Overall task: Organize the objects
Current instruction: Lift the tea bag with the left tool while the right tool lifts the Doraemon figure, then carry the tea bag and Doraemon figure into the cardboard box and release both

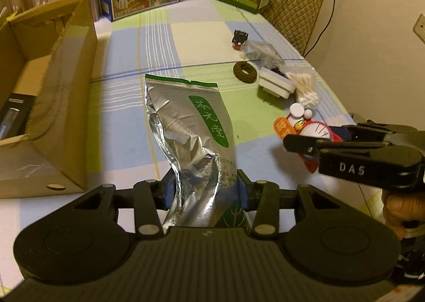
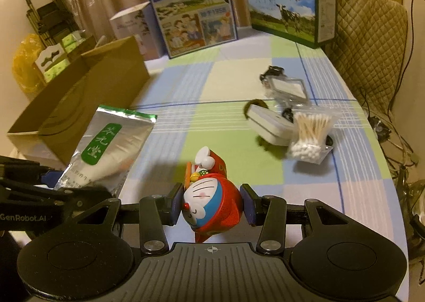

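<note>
My left gripper (image 1: 205, 190) is shut on the lower end of a silver foil pouch (image 1: 186, 126) with a green label, which stands up off the checked tablecloth. The same silver pouch (image 2: 106, 147) shows at the left of the right wrist view. My right gripper (image 2: 211, 205) is shut on a red and blue cat figurine (image 2: 209, 198), its pads pressing both sides. In the left wrist view that figurine (image 1: 310, 129) hangs at the right, in the right gripper's fingers (image 1: 300, 143). An open cardboard box (image 1: 50, 89) stands at the left, a dark item inside.
Cotton swabs in a clear bag (image 2: 310, 134), a white case (image 2: 268, 121), a clear plastic pack (image 2: 287, 89), a brown ring (image 1: 244, 72) and a small dark toy (image 1: 239, 38) lie at the right. Milk cartons (image 2: 191, 9) line the far edge. A padded chair (image 2: 372, 44) stands at the right.
</note>
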